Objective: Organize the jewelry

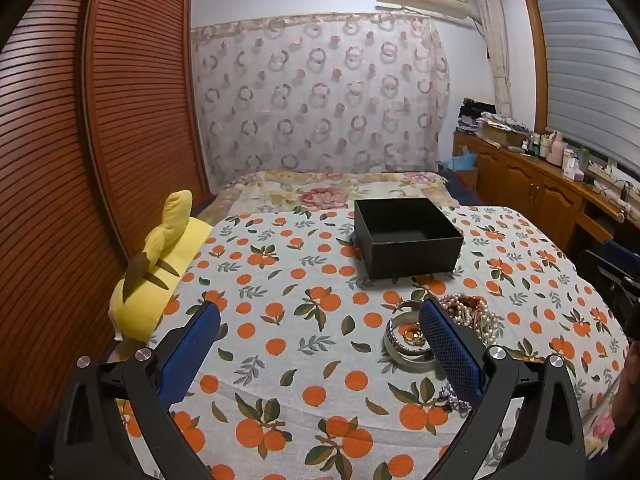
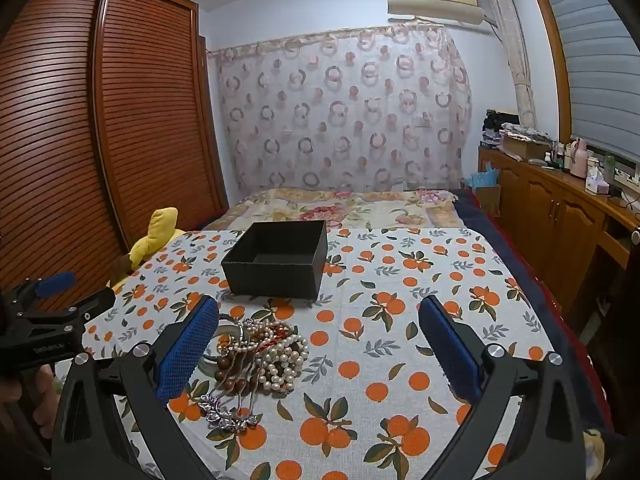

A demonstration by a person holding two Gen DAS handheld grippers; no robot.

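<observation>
Both jaws wide, jewelry pile (image 2: 256, 360) before black box (image 2: 276, 264)

Even, soft indoor light, faint shadows, sharp focus throughout, strong fisheye bending and dark vignetted corners.

Matt black cardboard box (image 2: 276, 260); printed woven cloth bedspread (image 2: 400, 320); glossy pearl necklaces (image 2: 280, 356); slatted, varnished wooden wardrobe (image 2: 120, 120).

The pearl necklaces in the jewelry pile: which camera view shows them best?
The right wrist view. There the pearl necklaces lie unobstructed between the open fingers, each strand visible among the wooden beads. In the left wrist view the pearl strands are partly hidden behind the left gripper's blue pad.
</observation>
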